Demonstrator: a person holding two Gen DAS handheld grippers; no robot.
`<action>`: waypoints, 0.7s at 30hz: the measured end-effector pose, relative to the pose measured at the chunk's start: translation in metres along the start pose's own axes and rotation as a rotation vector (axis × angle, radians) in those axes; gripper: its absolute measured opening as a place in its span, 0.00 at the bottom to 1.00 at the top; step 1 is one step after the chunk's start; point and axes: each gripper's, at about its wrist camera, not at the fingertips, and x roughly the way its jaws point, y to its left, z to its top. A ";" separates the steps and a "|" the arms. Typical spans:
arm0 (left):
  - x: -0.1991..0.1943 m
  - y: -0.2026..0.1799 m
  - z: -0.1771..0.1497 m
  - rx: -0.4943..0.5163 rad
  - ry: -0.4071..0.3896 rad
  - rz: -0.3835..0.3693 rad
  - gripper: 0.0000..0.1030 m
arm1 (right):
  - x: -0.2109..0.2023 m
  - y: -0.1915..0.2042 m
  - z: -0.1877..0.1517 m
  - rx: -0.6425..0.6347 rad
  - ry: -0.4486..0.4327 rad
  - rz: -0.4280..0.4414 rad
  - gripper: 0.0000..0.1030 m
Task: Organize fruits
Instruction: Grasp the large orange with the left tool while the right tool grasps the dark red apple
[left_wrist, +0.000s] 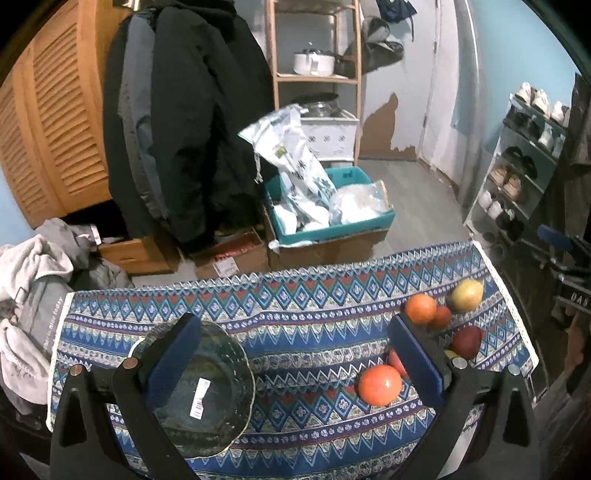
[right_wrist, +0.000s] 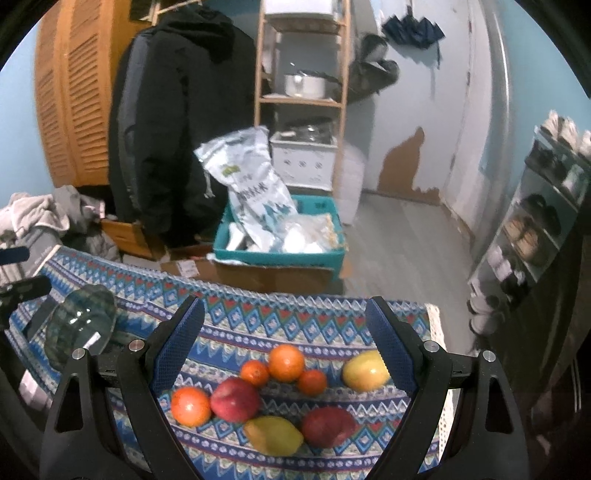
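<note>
Patterned blue worktop (right_wrist: 295, 325): round orange and red fruits (right_wrist: 236, 400) are framed between the right gripper (right_wrist: 286, 345) jaws, spread wide and empty; the green glass bowl (left_wrist: 207, 391) is overlapped by the left gripper (left_wrist: 295, 360), equally wide.

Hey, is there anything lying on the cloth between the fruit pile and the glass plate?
Nothing visible. In the left wrist view, only bare patterned tablecloth lies between the nearest orange and the glass plate. The open left gripper hovers above that stretch.

light: dim, cool, blue-ish | shadows: soft, dark under the coat (left_wrist: 192, 122) | glare: small shine on the glass bowl (left_wrist: 207, 387) | blur: right view fuzzy, shoe rack (right_wrist: 543, 221) smeared | edges: round, bent, black corners
</note>
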 end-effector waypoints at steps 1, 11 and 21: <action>0.003 -0.002 -0.001 0.003 0.010 -0.006 0.99 | 0.001 -0.003 -0.002 0.006 0.013 -0.007 0.85; 0.046 -0.019 -0.014 0.025 0.141 -0.052 0.99 | 0.029 -0.030 -0.022 0.048 0.144 -0.053 0.85; 0.096 -0.033 -0.035 0.013 0.290 -0.106 0.99 | 0.064 -0.060 -0.054 0.109 0.280 -0.075 0.85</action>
